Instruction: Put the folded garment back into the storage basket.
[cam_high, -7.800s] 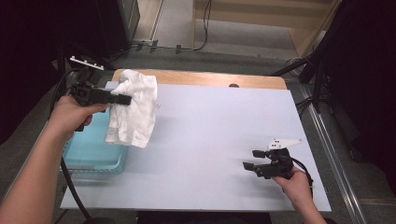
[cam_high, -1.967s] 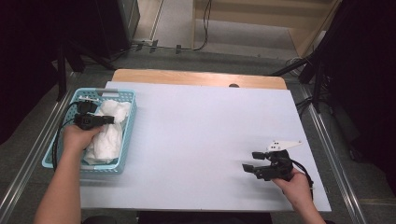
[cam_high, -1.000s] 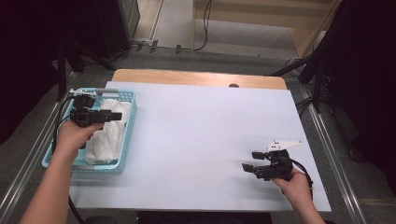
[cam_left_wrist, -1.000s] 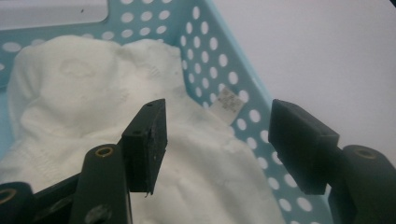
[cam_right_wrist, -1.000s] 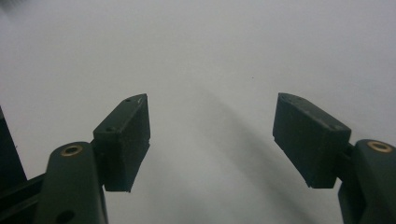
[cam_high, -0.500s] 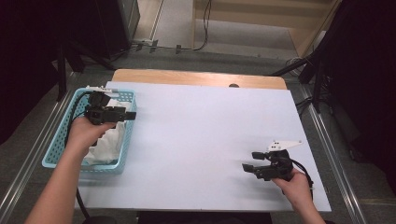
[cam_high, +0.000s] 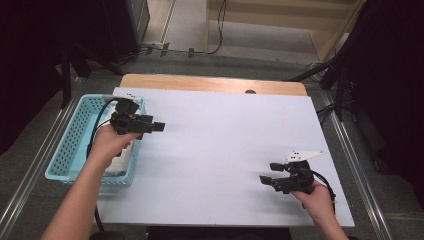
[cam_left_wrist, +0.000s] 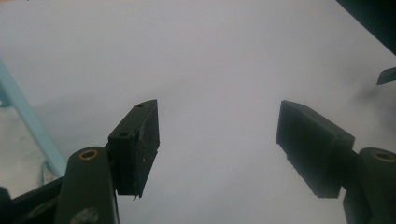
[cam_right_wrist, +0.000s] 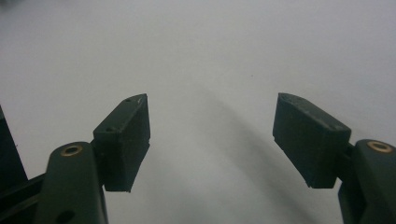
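A light blue mesh basket (cam_high: 74, 136) stands at the table's left edge with a white cloth (cam_high: 125, 161) lying in it, mostly hidden under the person's left hand. My left gripper (cam_high: 158, 126) hovers over the basket's right rim and points right across the white table (cam_high: 225, 135). Its jaws have just been opening and nothing is between them. In the left gripper view the gripper (cam_left_wrist: 217, 135) faces bare table, with the basket rim (cam_left_wrist: 25, 116) and cloth (cam_left_wrist: 14, 154) at the left. My right gripper (cam_high: 265, 179) rests low at the front right, open and empty (cam_right_wrist: 212, 135).
A wooden strip (cam_high: 210, 84) runs along the table's far edge. Metal rails (cam_high: 350, 150) flank both sides of the table, and dark stands and cables sit on the floor beyond it.
My left gripper has moved right, from above the cloth in the basket to the basket's right rim, its jaws spreading wider. The cloth stays in the basket. The right gripper has not moved.
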